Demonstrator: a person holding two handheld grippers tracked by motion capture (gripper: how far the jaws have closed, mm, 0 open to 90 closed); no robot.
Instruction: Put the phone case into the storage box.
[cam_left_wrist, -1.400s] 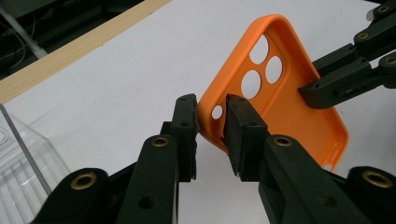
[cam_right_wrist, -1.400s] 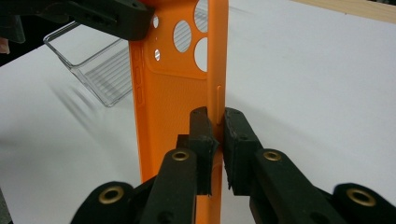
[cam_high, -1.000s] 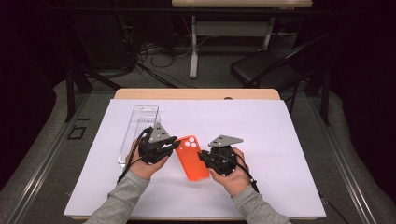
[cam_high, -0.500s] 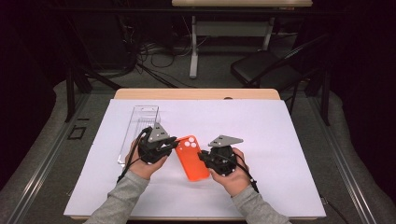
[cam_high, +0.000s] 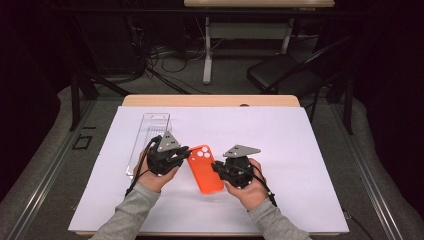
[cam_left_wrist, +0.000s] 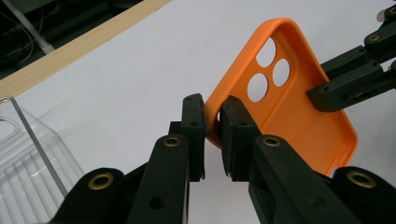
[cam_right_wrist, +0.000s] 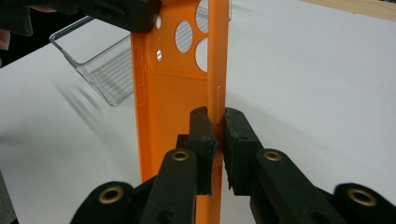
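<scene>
Jaws of my left gripper (cam_left_wrist: 212, 123) pinch the rim of the orange case (cam_left_wrist: 299, 107) at its corner beside the camera holes, one pad inside the shell and one outside. My right gripper (cam_right_wrist: 215, 130) is clamped the same way on the case's long side wall, a pad on either face of that thin edge. Both pairs stand nearly together, with only the wall of the case between them.

From the high view the case (cam_high: 205, 168) sits between my two hands over the white sheet (cam_high: 300, 150) that covers the table (cam_high: 210, 100), its back with the three camera holes facing up, the left gripper (cam_high: 180, 154) at its upper left corner and the right gripper (cam_high: 220, 170) at its right side. That view does not let me see the pads themselves.

My left gripper view looks into the hollow inside of the case, with its dotted lining, and also catches the right gripper's black jaws reaching in from the far edge. My right gripper view sees the case edge-on, standing like a thin orange blade, with the side buttons on the opposite wall. Behind it lies the clear plastic box (cam_right_wrist: 100, 70), which the high view places just left of my left hand (cam_high: 150, 140).
</scene>
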